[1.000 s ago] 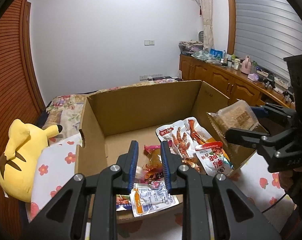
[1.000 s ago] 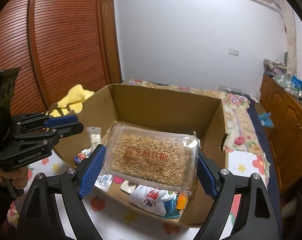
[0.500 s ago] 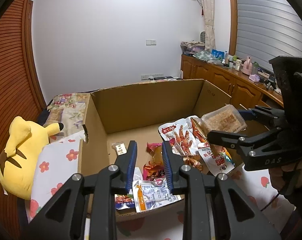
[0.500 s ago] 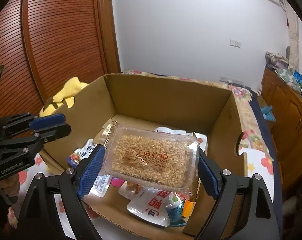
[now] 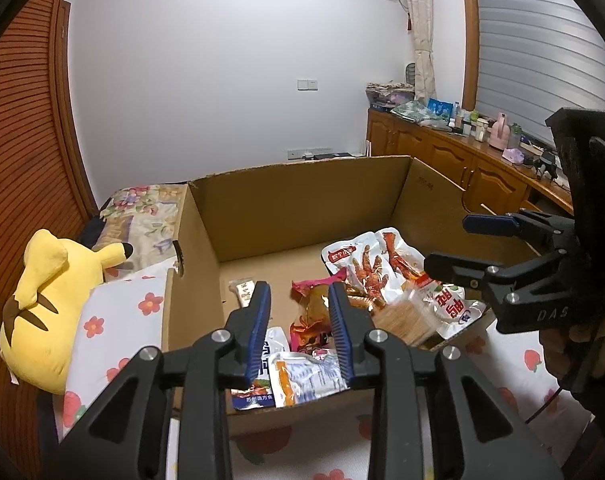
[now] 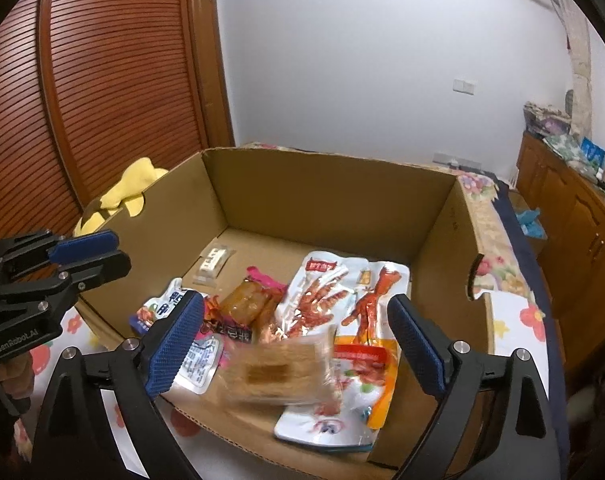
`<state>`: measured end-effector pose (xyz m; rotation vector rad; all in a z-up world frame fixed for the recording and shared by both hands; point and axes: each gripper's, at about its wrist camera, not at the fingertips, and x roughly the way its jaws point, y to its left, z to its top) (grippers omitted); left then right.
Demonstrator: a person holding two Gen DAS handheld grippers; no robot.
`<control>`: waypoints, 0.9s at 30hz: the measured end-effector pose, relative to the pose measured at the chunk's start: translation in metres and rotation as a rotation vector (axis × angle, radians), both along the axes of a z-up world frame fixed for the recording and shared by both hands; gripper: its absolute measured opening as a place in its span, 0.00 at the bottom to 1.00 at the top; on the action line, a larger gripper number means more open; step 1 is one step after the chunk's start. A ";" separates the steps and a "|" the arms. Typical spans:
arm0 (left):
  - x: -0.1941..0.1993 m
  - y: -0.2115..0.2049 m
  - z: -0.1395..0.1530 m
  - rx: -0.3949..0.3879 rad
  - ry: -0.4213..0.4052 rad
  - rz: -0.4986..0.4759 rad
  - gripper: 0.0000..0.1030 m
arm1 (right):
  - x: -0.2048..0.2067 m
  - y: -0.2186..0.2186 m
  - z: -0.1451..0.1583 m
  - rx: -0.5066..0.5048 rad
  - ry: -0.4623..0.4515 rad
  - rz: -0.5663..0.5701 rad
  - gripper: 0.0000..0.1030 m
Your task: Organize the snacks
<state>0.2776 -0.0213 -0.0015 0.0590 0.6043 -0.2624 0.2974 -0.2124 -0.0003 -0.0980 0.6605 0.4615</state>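
Observation:
An open cardboard box point(image 5: 302, 168) point(image 6: 322, 200) on the bed holds several snack packets. The clear sesame candy tray point(image 6: 278, 372) point(image 5: 406, 320) is blurred, tilted and free of the pads, low over the packets at the box's front. My right gripper point(image 6: 298, 344) point(image 5: 450, 244) hangs above it, jaws opening wide with the tray below them. My left gripper point(image 5: 300, 300) point(image 6: 120, 254) hovers over the box's front left; its jaws are opening a little and grip nothing. Chicken-feet packets point(image 6: 322, 300), a pink-and-orange packet point(image 5: 314, 308) and a small white packet point(image 5: 242, 290) lie inside.
A yellow plush toy point(image 5: 46, 300) point(image 6: 130, 188) leans against the box's left side. The floral bedsheet point(image 5: 118, 320) surrounds the box. A wooden cabinet point(image 5: 462, 160) with clutter runs along the right wall, and a slatted wooden door point(image 6: 102, 100) stands at the left.
The right gripper let go of the sesame candy tray, which dropped toward the packets in the box. The left jaws parted slightly, and a small white packet now lies on the box floor.

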 end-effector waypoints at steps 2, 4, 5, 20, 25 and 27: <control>-0.003 -0.001 0.002 0.002 -0.004 0.002 0.31 | -0.003 -0.001 0.003 0.004 -0.007 -0.003 0.92; -0.008 -0.001 0.005 0.005 -0.011 0.006 0.32 | -0.008 -0.003 0.006 0.006 -0.016 -0.006 0.92; -0.012 -0.001 0.006 0.006 -0.016 0.008 0.33 | -0.011 -0.004 0.007 0.008 -0.020 -0.008 0.92; -0.082 0.002 0.043 0.028 -0.142 0.054 0.73 | -0.098 -0.011 0.047 0.056 -0.147 -0.058 0.92; -0.108 0.005 0.055 0.034 -0.196 0.084 0.87 | -0.125 -0.012 0.061 0.062 -0.195 -0.077 0.94; -0.116 0.005 0.058 0.042 -0.211 0.104 0.89 | -0.137 -0.013 0.066 0.066 -0.218 -0.090 0.96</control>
